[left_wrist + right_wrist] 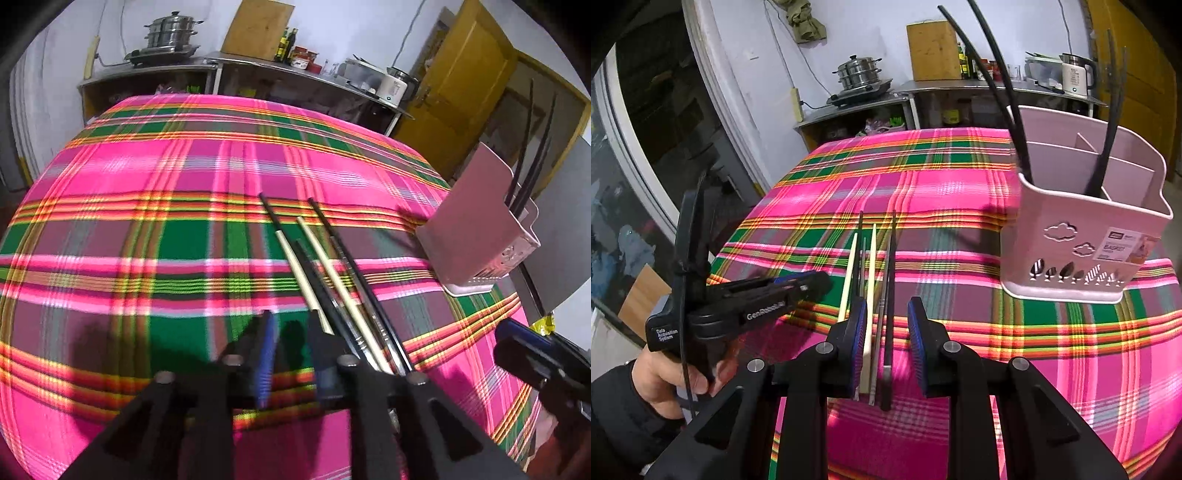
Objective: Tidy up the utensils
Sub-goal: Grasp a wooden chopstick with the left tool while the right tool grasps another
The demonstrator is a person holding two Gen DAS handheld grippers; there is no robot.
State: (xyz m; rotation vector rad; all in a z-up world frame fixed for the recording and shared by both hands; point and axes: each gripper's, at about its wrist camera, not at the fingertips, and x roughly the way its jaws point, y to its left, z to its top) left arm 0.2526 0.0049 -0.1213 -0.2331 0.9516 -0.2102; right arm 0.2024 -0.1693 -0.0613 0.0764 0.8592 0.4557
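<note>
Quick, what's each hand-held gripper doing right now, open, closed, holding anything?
Left hand-held gripper: open, empty, beside the chopsticks.
Right hand-held gripper: open, straddling the chopsticks, not gripping.

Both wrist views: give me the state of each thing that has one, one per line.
Chopsticks: loose bundle lying flat on the tablecloth.
Pink basket: upright, black utensils standing in two compartments.
Right gripper: open, jaws astride the near chopstick ends.
Left gripper: partly open, empty, left of the bundle.
</note>
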